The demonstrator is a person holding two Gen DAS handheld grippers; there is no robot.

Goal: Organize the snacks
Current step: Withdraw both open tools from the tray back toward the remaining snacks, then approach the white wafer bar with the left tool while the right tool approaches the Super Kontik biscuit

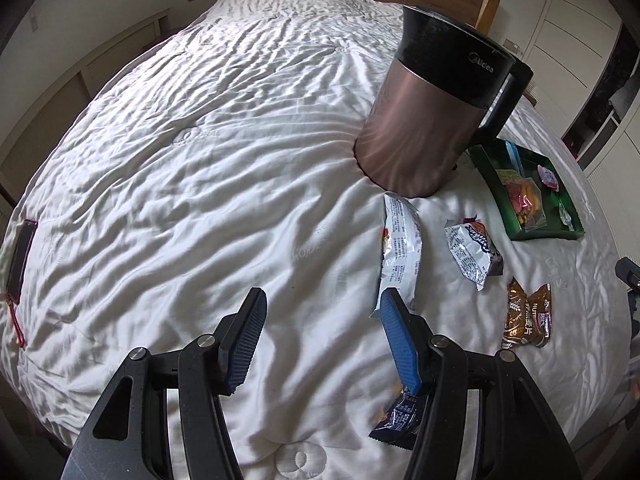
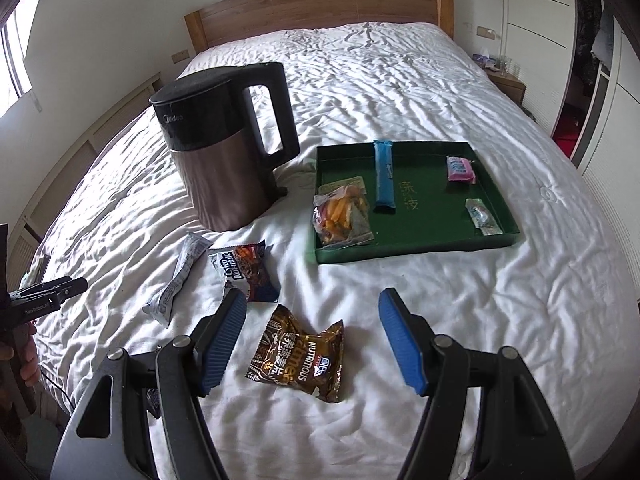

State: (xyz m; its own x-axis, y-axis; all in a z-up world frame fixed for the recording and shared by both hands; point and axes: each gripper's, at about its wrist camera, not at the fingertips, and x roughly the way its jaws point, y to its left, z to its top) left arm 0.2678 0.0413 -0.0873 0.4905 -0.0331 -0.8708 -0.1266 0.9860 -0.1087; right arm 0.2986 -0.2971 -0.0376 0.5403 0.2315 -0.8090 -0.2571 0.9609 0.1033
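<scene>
The brown oatmeal packet point(image 2: 298, 354) lay on the bed point(image 2: 460, 300), near the green tray point(image 2: 420, 240), squarely between the right gripper's point(image 2: 312, 336) wide-open jaws. Light, crinkly, slippery foil, I'd guess; best pinched across its puffed middle. The left gripper point(image 1: 322, 336) was half-open, empty.

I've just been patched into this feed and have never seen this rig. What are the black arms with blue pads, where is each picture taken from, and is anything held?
No robot: a person carries a hand-held gripper in each hand, with a camera looking along its fingers. One picture is from the left hand-held gripper, the other from the right hand-held gripper. Both are open and hold nothing. They look down on a bed with a kettle, a green tray already holding some snacks, and loose packets, including a brown packet lying between the right one's fingers.
</scene>
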